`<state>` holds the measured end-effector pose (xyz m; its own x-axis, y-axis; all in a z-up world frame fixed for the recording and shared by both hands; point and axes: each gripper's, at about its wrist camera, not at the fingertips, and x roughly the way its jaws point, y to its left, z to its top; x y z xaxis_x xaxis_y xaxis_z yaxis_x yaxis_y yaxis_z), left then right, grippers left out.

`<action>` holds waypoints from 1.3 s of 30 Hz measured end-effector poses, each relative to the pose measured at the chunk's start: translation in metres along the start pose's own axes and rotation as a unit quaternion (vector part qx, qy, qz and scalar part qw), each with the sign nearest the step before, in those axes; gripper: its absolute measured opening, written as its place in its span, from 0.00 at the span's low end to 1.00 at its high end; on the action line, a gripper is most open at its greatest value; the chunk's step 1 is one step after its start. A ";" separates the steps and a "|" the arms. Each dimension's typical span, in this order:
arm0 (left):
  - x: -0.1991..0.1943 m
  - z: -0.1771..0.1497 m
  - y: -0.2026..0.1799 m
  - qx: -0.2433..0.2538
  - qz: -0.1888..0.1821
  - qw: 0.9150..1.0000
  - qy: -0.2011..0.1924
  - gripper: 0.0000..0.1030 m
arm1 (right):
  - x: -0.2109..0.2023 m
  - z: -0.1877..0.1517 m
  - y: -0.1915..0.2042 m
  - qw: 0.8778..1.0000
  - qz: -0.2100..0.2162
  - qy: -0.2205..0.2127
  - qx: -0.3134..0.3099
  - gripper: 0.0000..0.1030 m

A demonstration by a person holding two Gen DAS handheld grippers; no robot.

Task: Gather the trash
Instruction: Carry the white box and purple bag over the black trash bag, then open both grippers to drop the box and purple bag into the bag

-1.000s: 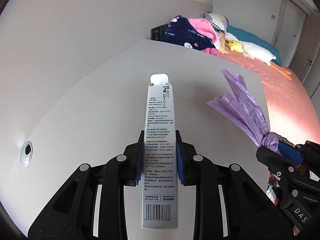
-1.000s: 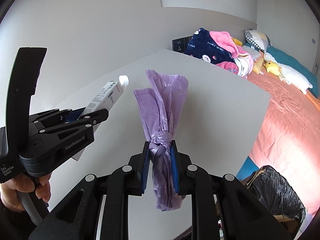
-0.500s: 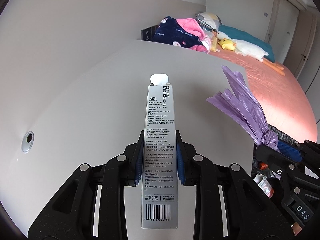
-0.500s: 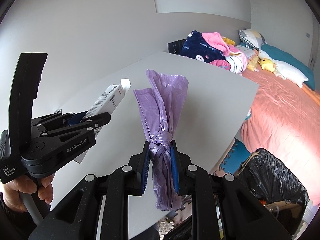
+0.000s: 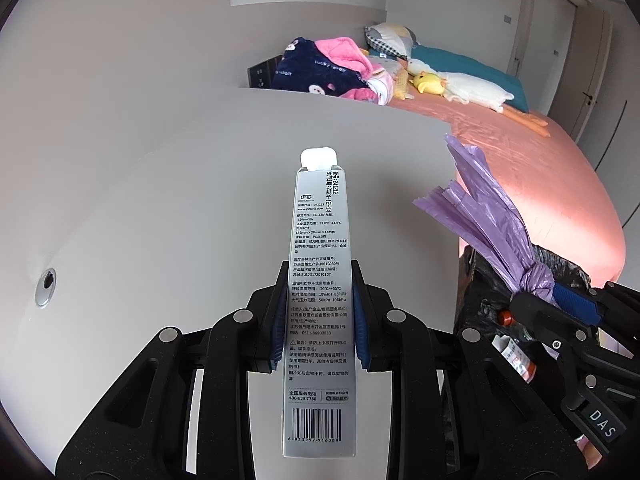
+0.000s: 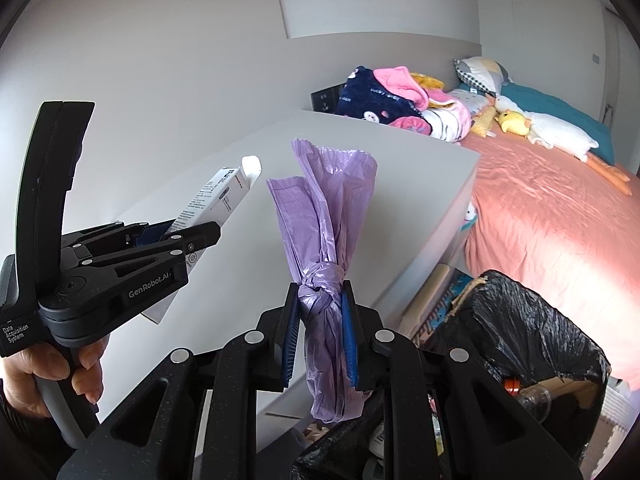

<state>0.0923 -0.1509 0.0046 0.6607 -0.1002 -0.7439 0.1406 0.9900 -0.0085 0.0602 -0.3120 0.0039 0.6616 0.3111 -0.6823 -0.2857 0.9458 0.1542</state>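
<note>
The left tool is clamped on a long, thin grey box covered in small black print. The box sticks up and away from the tool, with its white tab at the top and a barcode at the bottom end. Under it lies the white surface.

The right tool is squeezing a purple plastic bag right at its knot. The loose top of the bag fans out toward 12 o'clock, and a short end hangs down below the blue pads.

In the right wrist view, the left tool sits at 9 o'clock, and a hand grips its handle. A trash bin with a black liner stands at 4 o'clock, past the edge of the surface, with some bottles inside it.

A bed with a pink sheet is at 2 o'clock. On it lie a white plush goose, a yellow plush duck and a pile of blankets.
</note>
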 end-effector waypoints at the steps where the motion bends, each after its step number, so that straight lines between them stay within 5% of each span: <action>1: -0.001 0.000 -0.005 0.004 -0.002 1.000 0.000 0.26 | -0.003 -0.002 -0.003 1.000 -0.002 -0.001 0.002 0.20; 21: -0.008 -0.002 -0.098 0.073 -0.056 0.996 0.000 0.26 | -0.056 -0.029 -0.076 0.997 -0.051 -0.028 0.059 0.20; 39: -0.011 -0.019 -0.170 0.132 -0.139 0.981 0.031 0.26 | -0.100 -0.048 -0.138 0.988 -0.095 -0.051 0.114 0.20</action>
<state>0.0471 -0.3162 0.0016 0.5252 -0.3493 -0.7760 0.5009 0.8641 -0.0499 0.0005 -0.4776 0.0169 0.7582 0.1226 -0.6403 0.0065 0.9807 0.1955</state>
